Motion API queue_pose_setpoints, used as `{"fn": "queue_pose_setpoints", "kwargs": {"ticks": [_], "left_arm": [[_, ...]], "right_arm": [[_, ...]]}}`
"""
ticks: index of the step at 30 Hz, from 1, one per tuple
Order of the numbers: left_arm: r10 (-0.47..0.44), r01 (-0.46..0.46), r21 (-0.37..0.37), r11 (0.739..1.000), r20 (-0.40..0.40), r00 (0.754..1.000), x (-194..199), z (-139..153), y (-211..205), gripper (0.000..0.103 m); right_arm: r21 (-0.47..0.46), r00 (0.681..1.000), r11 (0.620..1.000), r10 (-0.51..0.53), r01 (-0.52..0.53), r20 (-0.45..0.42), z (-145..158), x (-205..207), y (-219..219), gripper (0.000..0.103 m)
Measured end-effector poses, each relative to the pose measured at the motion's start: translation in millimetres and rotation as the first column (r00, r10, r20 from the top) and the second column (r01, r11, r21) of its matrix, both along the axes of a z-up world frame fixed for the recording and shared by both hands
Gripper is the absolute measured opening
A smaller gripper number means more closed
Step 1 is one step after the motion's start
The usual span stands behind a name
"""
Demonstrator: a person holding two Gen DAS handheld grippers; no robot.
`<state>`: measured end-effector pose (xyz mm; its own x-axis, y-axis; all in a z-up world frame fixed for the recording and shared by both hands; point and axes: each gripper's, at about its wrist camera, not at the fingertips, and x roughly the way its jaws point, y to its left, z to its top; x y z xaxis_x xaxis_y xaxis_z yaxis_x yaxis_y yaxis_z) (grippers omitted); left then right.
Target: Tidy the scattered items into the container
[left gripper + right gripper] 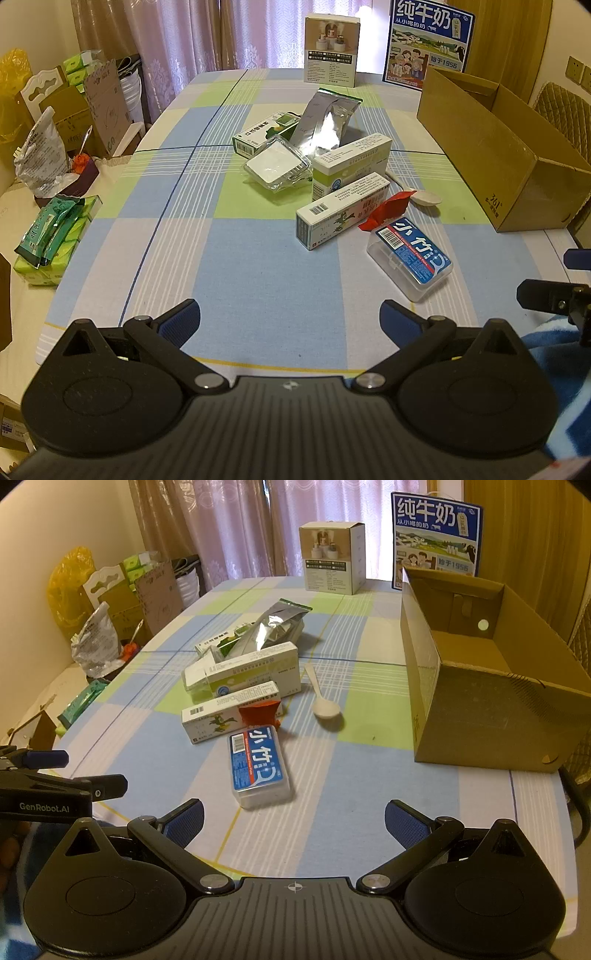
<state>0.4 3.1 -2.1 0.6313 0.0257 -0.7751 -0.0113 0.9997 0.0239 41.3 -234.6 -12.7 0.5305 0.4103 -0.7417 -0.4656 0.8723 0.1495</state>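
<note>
Floss box, its long axis running away from the tongs, lies nearest of the pile, left of the cardboard box, just ahead-left of the wide, empty right gripper; left gripper equally wide.

On the desk, the cardboard box stands right of the spoon; left of the spoon lie the cartons, the floss case nearest
</note>
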Motion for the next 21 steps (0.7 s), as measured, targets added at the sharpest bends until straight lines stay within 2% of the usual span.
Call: {"fn": "queue_pose_setpoints", "kwargs": {"ticks": [17,21], "left_arm": [[0.001,-0.001,-0.004,1.0,0.0,1.0,0.0,0.1,0.2,0.102],[0.008,-0.008,-0.032,0.999,-0.001,1.0,0.1,0.8,3.0,0.102]], "right_arm": [[-0.011,1.0,1.0,0.002,-0.002,0.003,0.5,-1.4,2.1,0.101],[-0.054,1.0,0.998,0.009,-0.009,0.003,-1.7,-2.6,8.4,0.101]]}}
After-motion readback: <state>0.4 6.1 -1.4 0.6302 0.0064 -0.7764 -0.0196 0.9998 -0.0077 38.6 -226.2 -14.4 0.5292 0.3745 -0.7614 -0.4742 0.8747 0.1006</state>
